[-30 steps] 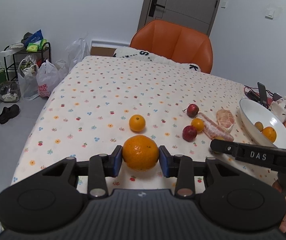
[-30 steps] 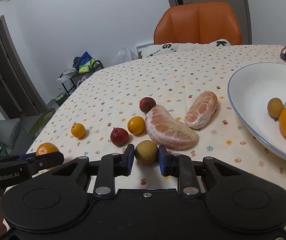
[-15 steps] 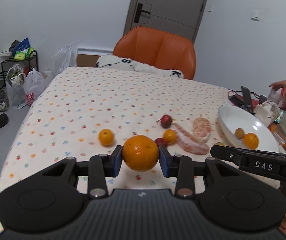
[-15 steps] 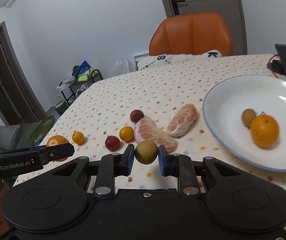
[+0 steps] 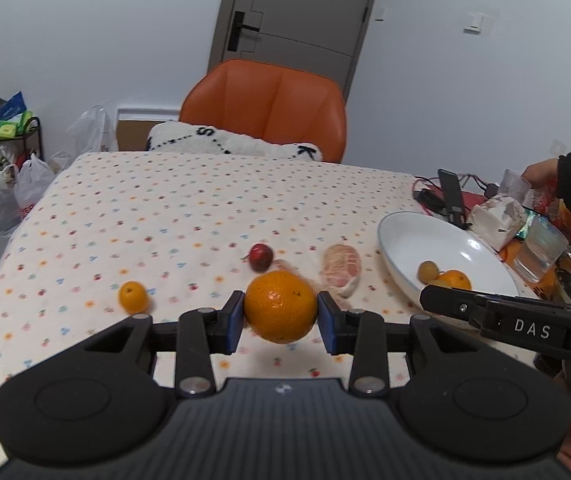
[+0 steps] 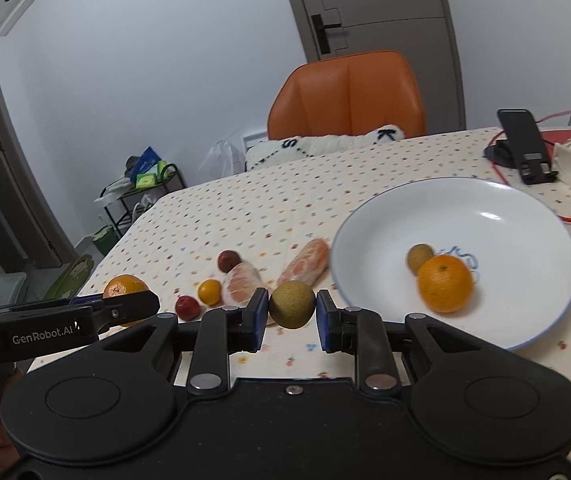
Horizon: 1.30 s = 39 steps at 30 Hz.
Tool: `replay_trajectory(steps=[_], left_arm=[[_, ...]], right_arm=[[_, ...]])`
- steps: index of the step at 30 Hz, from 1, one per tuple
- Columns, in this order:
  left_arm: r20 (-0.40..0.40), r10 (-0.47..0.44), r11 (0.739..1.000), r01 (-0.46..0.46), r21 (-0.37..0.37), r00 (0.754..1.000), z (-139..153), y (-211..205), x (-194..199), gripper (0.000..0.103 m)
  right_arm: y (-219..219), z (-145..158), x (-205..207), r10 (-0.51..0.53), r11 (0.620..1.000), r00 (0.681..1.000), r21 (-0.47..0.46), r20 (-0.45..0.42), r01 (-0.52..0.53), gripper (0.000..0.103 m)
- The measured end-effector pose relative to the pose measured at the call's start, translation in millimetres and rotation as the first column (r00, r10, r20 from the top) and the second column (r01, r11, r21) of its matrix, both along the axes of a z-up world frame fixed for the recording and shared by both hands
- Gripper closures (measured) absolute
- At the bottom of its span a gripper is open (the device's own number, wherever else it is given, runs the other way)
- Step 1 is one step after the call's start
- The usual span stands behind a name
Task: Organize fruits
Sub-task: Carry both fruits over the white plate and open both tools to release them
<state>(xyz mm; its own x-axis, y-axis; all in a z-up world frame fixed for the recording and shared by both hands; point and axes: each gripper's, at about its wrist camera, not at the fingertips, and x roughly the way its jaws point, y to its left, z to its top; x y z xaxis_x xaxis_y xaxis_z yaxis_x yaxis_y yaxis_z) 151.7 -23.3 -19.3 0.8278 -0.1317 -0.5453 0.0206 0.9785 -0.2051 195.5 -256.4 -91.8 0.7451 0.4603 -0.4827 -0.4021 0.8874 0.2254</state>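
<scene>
Now both carry fruit: left gripper [image 5: 280, 317] clamps the orange [image 5: 280, 307], right gripper [image 6: 291, 317] pinches the brown fruit [image 6: 292, 304]. White plate [image 6: 365, 220] sits at two o'clock, nearer the right gripper.

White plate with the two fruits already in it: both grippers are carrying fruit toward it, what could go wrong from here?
1. The large orange and small brown fruit lie in the white plate; dropped round fruit may knock them or roll.
2. The left gripper and right gripper, each holding fruit, sit close together and might collide.
</scene>
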Motion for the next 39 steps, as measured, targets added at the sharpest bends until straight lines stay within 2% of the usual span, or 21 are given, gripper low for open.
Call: replay_trajectory(steps=[13,39], left_arm=[[0.015,-0.060,0.998,0.059,0.024,0.998,10.7,-35.7,13.7,0.066],[0.009,-0.149,0.989,0.149,0.019,0.989,6.6,-85.2,46.0,0.066]], right_arm=[[-31.4,4.7,1.8,-0.047,0.998,0.999,0.036,0.016,0.047,0.079],[-75.4,-6.4,9.7,-0.144,0.989,0.990,0.046,-0.010,0.144,0.079]])
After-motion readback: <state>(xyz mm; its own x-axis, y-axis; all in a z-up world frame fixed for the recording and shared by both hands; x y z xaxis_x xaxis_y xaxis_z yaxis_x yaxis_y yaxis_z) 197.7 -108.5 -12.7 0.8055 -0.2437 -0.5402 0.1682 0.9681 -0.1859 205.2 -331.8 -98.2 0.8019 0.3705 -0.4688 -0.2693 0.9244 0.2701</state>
